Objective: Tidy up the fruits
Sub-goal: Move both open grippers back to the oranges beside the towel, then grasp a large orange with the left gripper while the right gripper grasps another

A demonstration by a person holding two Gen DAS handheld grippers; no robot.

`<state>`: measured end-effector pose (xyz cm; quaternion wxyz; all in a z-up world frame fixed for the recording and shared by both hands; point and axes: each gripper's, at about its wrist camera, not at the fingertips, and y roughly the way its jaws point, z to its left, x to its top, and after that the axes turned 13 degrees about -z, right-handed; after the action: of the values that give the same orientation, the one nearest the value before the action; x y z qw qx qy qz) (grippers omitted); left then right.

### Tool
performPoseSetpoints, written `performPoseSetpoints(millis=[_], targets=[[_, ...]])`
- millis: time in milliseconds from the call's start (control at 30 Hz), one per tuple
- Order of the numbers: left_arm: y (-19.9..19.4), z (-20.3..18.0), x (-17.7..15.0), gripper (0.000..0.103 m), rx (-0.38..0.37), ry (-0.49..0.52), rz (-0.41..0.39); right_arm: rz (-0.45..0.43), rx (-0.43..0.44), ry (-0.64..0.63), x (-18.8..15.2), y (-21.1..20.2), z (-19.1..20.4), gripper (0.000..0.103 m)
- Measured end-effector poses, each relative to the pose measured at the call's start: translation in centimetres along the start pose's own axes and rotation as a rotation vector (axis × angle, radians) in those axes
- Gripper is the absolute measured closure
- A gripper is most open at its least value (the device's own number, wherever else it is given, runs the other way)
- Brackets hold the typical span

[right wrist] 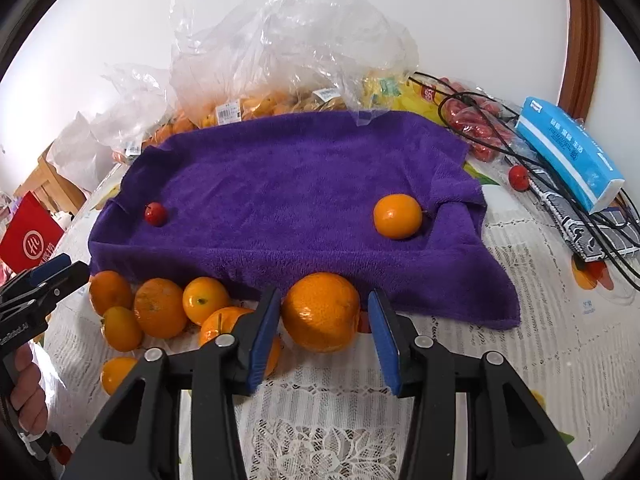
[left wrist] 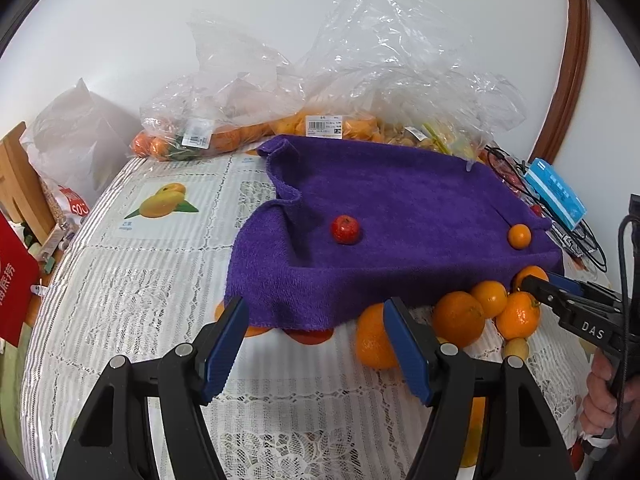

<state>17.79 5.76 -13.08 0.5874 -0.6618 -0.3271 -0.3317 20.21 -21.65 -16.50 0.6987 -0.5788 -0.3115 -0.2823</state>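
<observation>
Lettering "DAS" on right hand-held gripper [left wrist: 532, 282]

The purple towel [right wrist: 296, 184] is matt, fuzzy cloth. At twelve o'clock, clear plastic bags [right wrist: 288, 48] look crinkled and glossy. The oranges' [right wrist: 322, 312] skin is dimpled; the white tablecloth [right wrist: 500, 360] is lace.

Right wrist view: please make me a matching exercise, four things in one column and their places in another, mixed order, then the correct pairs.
Things:
1. small red fruit
2. small orange
3. large orange
4. blue tissue pack

Places:
A. between the open jaws of the right gripper
B. on the purple towel, left side
C. on the cables at far right
D. on the purple towel, right side

Pairs: 1-B, 2-D, 3-A, 4-C
</observation>
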Motion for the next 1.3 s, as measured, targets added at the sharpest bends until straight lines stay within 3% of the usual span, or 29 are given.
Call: performPoseSetpoints(millis=[233, 300, 600, 733, 900, 1067, 1300], targets=[[0.2, -0.3, -0.3, 0.035, -0.043, -0.011, 0.026, 0.008, 0.005, 0.021, 0.0, 0.7, -0.3, 0.055], [0.1, -0.6, -0.5, 0.035, -0.055, -0.005, 0.03, 0.014, 0.022, 0.034, 0.0, 0.7, -0.5, 0.06], [0.8, -2.1, -0.6, 0.035, -0.088, 0.012, 0.064, -0.024, 0.032, 0.031, 0.1, -1.7, -0.8, 0.061], [1.4, -2.7, -0.8, 0.043, -0.076, 0.012, 0.081, -0.012, 0.011, 0.013, -0.3, -2.1, -1.3, 0.061], [2.4, -2.7, -1.1, 0.064, -0.081, -0.007, 0.125, 0.013, 0.012, 0.043, -1.3, -1.6, -2.6, 0.06], [3.1, -2.5, -1.3, 0.065, -0.087, -0.033, 0.158, 0.026, 0.021, 0.03, -1.7, -1.1, -2.2, 0.058], [2.8, -2.3, -1.1, 0.071, -0.11, -0.058, 0.142, 0.016, 0.029, 0.037, -1.9, -1.2, -2.1, 0.06]])
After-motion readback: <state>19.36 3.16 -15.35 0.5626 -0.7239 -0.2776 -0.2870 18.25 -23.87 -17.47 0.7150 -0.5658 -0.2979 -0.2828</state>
